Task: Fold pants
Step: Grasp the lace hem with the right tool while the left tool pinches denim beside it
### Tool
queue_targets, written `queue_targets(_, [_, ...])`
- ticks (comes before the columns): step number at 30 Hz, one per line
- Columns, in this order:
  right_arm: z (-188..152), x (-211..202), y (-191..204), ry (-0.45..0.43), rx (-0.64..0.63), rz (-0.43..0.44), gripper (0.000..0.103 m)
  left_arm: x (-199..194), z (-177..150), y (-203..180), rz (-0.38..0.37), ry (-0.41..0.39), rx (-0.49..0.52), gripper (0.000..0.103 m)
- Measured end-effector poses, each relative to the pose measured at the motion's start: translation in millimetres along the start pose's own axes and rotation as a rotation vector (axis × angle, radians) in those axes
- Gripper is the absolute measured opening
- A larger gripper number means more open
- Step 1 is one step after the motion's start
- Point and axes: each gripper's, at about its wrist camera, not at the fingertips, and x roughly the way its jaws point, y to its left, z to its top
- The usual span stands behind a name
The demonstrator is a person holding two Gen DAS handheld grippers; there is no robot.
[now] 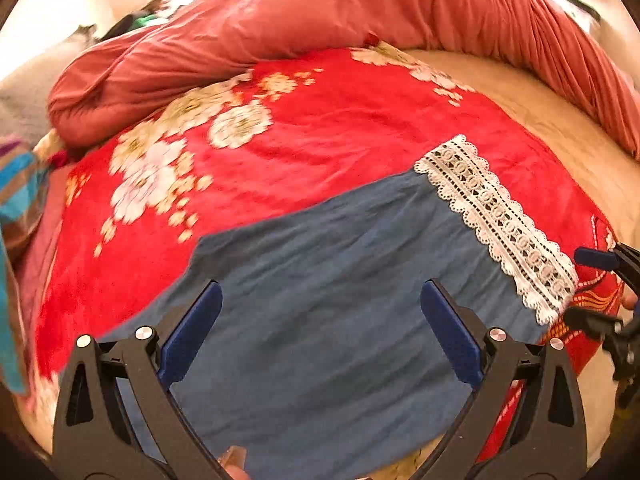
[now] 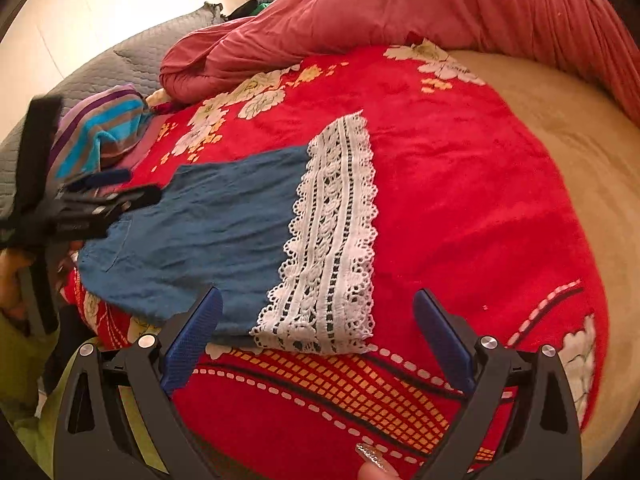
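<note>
The blue pants (image 1: 320, 300) lie folded flat on a red floral blanket (image 1: 320, 128), with a white lace hem (image 1: 496, 220) at their right end. My left gripper (image 1: 320, 320) is open, hovering over the blue cloth and holding nothing. In the right wrist view the pants (image 2: 200, 232) and lace hem (image 2: 332, 240) lie ahead. My right gripper (image 2: 316, 336) is open and empty just in front of the lace hem. The left gripper (image 2: 112, 196) shows at the pants' left end, and the right gripper (image 1: 600, 288) shows at the left view's right edge.
A rolled pink quilt (image 1: 360, 12) lies along the far side of the bed. A striped cloth (image 2: 100, 132) and a grey pillow (image 2: 120, 64) sit at the left. Beige sheet (image 2: 560, 140) shows at the right. The blanket's patterned border (image 2: 340, 392) is near me.
</note>
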Motion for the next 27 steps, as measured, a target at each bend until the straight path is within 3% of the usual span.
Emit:
queue_targets(5, [-4, 12, -3, 0.02, 0.008, 0.034, 0.095, 28, 27, -9, -0.055, 0.046, 0.013, 0.093])
queue_targets(10, [-5, 18, -6, 0.012, 0.026, 0.077, 0.084, 59, 49, -17, -0.105, 0.066, 0.037, 0.093])
queue_targets(13, [-2, 20, -11, 0.012, 0.042, 0.121, 0.071, 76, 59, -22, -0.146, 0.075, 0.044, 0.093])
queue_targets(17, [0, 24, -14, 0.023, 0.055, 0.155, 0.066, 93, 71, -31, -0.206, 0.07, 0.071, 0.09])
queue_targets(20, [1, 26, -16, 0.022, 0.068, 0.179, 0.065, 114, 74, -34, -0.254, 0.116, 0.062, 0.081])
queue_targets(27, [9, 37, -13, 0.024, 0.081, 0.212, 0.065, 141, 73, -37, -0.302, 0.157, 0.05, 0.078])
